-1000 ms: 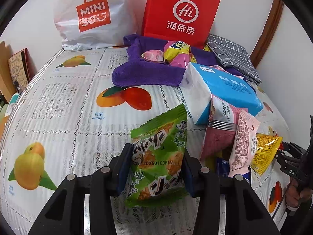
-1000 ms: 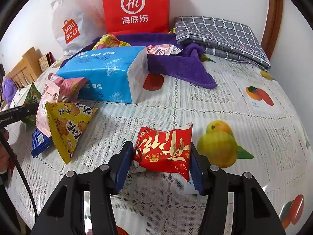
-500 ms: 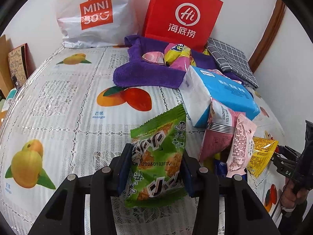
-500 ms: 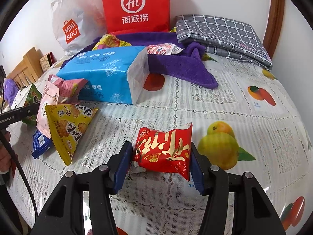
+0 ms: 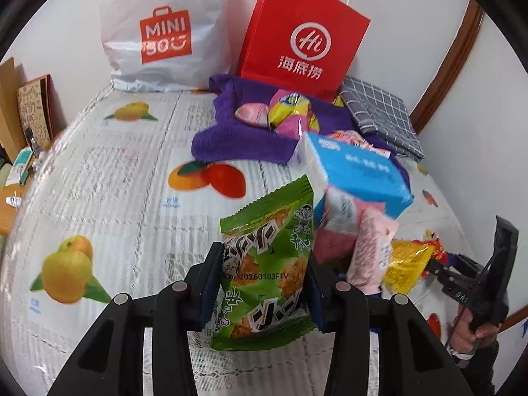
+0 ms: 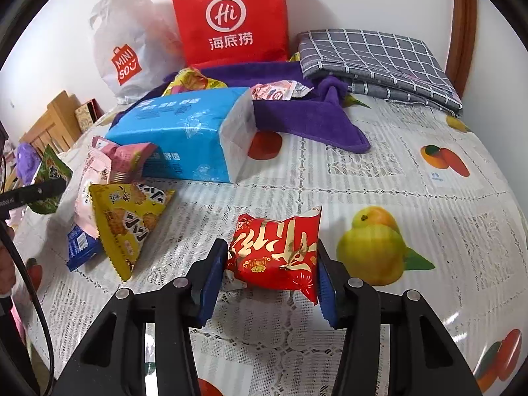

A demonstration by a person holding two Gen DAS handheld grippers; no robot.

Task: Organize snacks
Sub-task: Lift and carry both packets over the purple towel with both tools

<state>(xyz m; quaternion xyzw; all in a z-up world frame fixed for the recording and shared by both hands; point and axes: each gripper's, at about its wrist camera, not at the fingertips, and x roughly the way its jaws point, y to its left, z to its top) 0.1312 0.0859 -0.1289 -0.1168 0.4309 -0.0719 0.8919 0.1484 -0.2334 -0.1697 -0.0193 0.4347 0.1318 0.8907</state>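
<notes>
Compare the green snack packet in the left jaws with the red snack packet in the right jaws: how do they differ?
The green snack packet stands tall between the jaws; the red snack packet lies wide. The green one carries black-and-white lettering and a printed date code; the red one has gold lettering. The green one is clamped tight, while the jaws are closing around the red one. Both are sealed, crimped foil snack packets.

Snacks [image 6: 125, 221] beside tissue pack [image 6: 184, 135]

A blue snack packet [image 6: 79, 247] is lying mostly hidden under the yellow packet [image 6: 127, 221]; motion is blurring the pink packets [image 5: 366, 250].
</notes>
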